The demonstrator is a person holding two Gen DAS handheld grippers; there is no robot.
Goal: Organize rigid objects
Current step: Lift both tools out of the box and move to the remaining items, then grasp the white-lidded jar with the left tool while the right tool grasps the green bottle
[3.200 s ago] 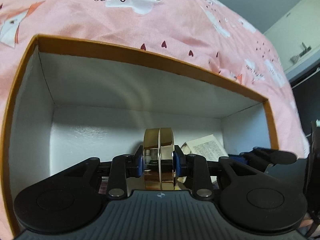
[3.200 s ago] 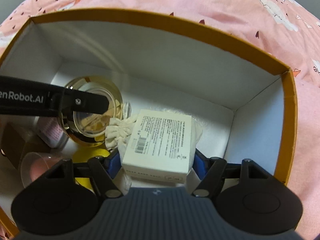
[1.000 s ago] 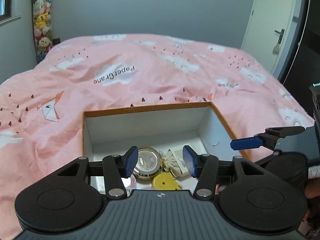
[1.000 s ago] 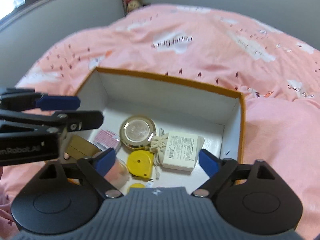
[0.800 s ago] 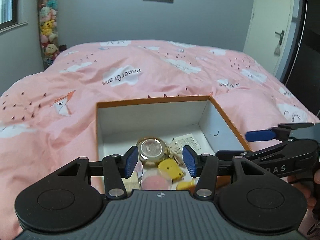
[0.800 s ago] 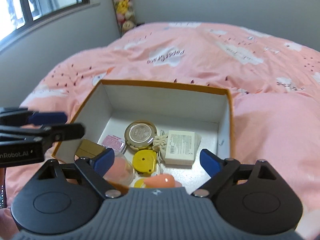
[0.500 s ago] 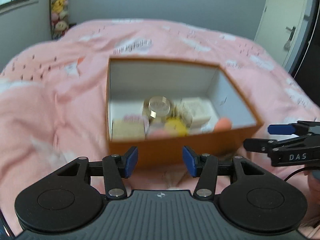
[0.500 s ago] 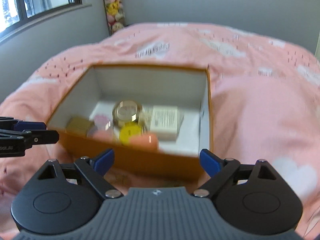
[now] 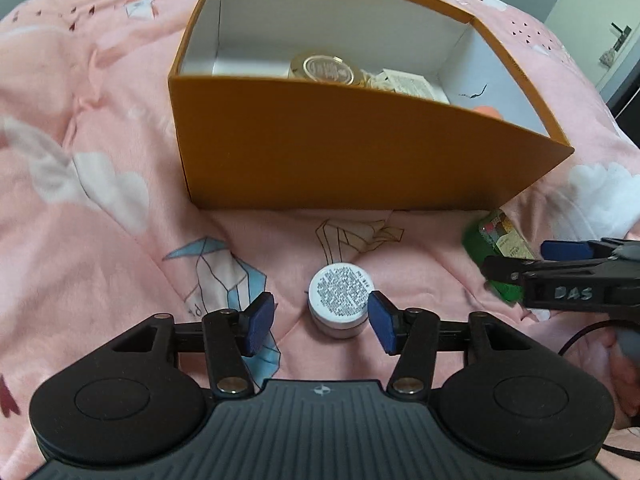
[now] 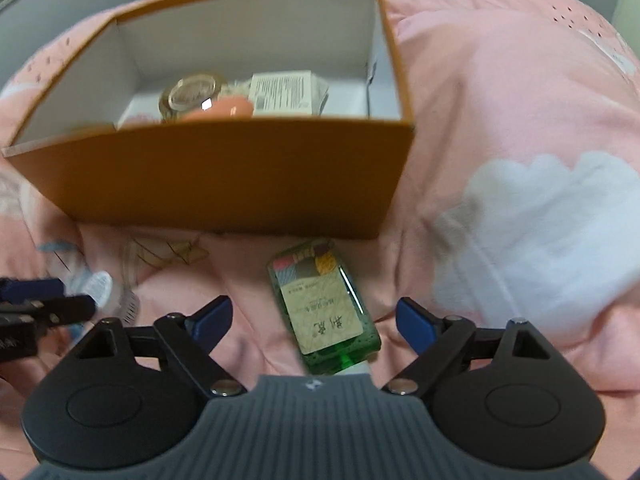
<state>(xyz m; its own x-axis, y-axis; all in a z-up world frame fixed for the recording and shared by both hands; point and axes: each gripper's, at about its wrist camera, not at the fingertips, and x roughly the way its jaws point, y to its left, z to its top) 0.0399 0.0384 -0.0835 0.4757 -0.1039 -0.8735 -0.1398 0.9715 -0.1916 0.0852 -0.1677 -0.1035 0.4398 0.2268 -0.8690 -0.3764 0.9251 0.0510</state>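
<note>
An orange box (image 9: pixel 344 152) with white inside walls sits on the pink bedspread; it also shows in the right wrist view (image 10: pixel 224 176). Inside lie a gold round tin (image 9: pixel 326 68), a white carton (image 10: pixel 282 92) and an orange-pink item (image 10: pixel 224 110). My left gripper (image 9: pixel 320 322) is open around a small white jar (image 9: pixel 340 294) on the bed, its pads not touching the jar. My right gripper (image 10: pixel 312 320) is open over a green bottle (image 10: pixel 324 304) lying in front of the box. The bottle also shows in the left wrist view (image 9: pixel 498 248).
The pink bedspread (image 10: pixel 520 160) with white clouds and paper-crane prints covers everything around the box. The right gripper's fingers (image 9: pixel 560 264) reach in at the right of the left wrist view. A door (image 9: pixel 616 36) stands at the far right.
Both grippers let go of the gold tin and the white carton in the box, pulled back and dropped low. They now hang open over the jar and the green bottle.
</note>
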